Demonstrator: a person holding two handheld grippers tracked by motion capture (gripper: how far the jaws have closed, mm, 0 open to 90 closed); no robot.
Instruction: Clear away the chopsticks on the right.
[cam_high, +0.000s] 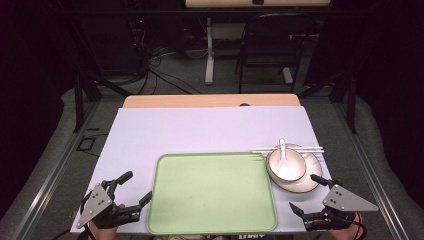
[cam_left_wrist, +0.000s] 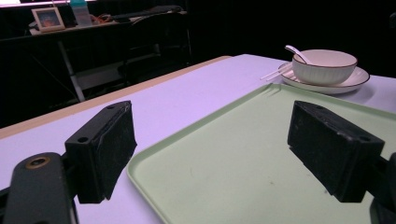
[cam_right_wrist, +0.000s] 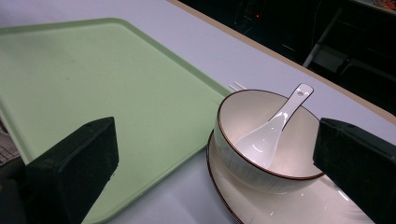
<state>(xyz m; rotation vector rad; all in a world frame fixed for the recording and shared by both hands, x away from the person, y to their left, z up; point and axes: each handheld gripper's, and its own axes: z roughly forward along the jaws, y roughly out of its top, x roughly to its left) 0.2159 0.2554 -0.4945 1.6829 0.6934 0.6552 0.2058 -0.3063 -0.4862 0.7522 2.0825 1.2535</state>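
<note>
Near edge of the surface (cam_high: 210, 127), pale lilac covering: left hand-held gripper (cam_high: 135, 189) is hovering at the near left corner, jaws standing wide apart, nothing between them. In the left gripper view its jaws are framing the tray's near left corner, one over the covering, one over the tray.

Right hand-held gripper (cam_high: 306, 193) is sitting at the near right corner, jaws also spread wide and gripping nothing. It is lying just beside the plate's near rim; contact cannot be told. The right gripper view has one jaw over the tray edge, the other over the plate.

Green tray (cam_high: 210, 192) is lying flat between the two grippers, bare.

Just right of the tray: white plate (cam_high: 311, 170) with a dark rim line, carrying a white ribbed bowl (cam_high: 286, 164). White ceramic spoon (cam_high: 284, 159) is resting in the bowl, handle leaning on the far rim.

Behind the bowl, white chopsticks (cam_high: 287, 149) are lying across the plate's far edge, running left to right.

Farther off: wooden strip of the surface, then a dark chair (cam_high: 272, 47) on the floor.
</note>
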